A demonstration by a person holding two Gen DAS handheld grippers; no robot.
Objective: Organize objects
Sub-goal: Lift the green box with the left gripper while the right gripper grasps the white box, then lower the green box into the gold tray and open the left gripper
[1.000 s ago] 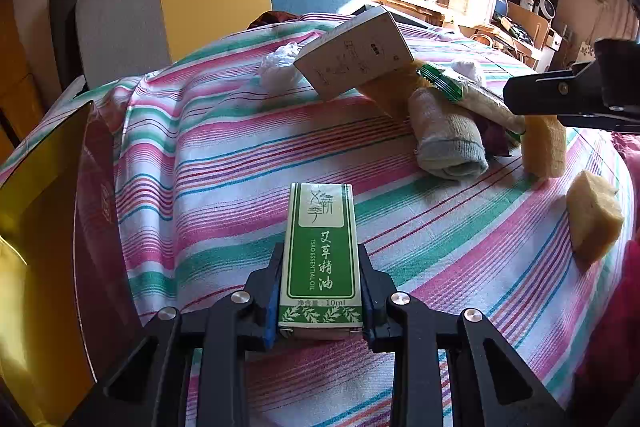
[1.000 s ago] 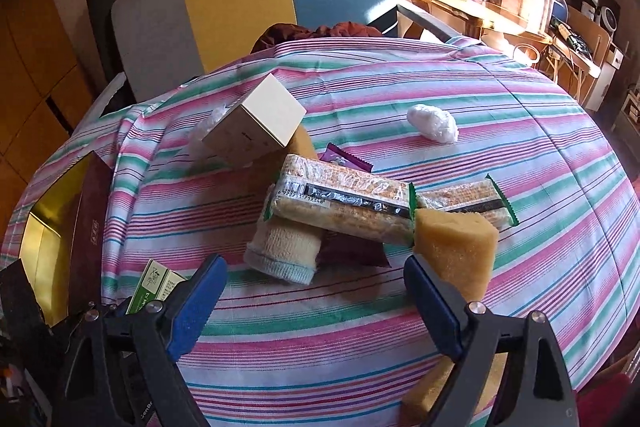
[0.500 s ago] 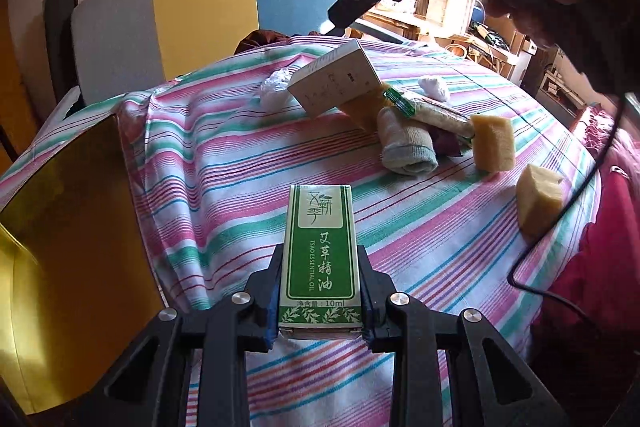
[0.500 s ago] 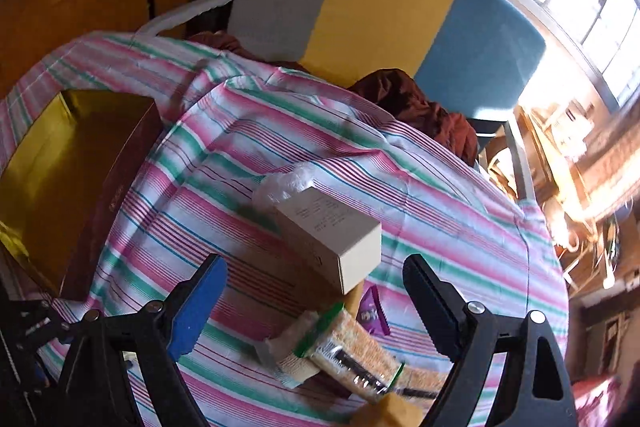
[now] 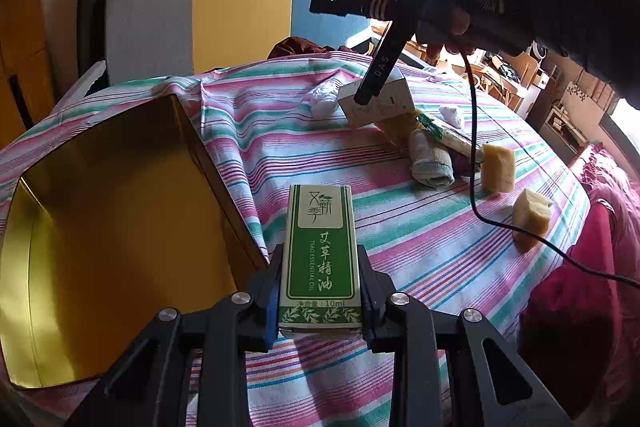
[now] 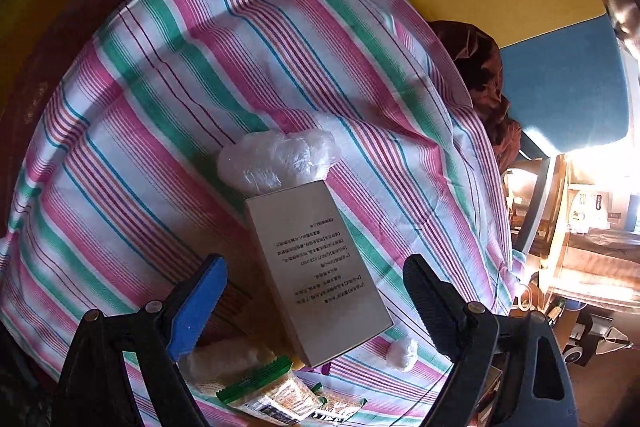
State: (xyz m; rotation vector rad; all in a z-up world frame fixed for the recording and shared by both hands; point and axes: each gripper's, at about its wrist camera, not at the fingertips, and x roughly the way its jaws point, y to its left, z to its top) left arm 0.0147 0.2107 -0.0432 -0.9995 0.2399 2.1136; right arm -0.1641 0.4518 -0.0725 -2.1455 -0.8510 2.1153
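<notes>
My left gripper (image 5: 320, 291) is shut on a green and white essential oil box (image 5: 320, 247), held above the striped tablecloth (image 5: 304, 147) just right of an open gold-lined box (image 5: 100, 211). My right gripper (image 6: 316, 291) is open and hangs over a tilted beige carton (image 6: 320, 275), which lies between its fingers without touching them. In the left wrist view, a gloved hand (image 5: 492, 11) holds that right gripper above the same carton (image 5: 376, 99). A crumpled plastic wad (image 6: 276, 163) lies just beyond the carton.
Cracker packets (image 6: 276, 395), a rolled grey towel (image 5: 430, 163) and two yellow sponges (image 5: 498, 167) (image 5: 530, 219) lie on the right of the table. A second small white wad (image 6: 402, 353) sits near the carton. A grey, yellow and blue chair (image 5: 236, 11) stands behind. A black cable (image 5: 472, 147) hangs across.
The left gripper rose and drew back with the oil box, bringing the gold box into fuller view. The right gripper rolled and moved over the beige carton, still open.
</notes>
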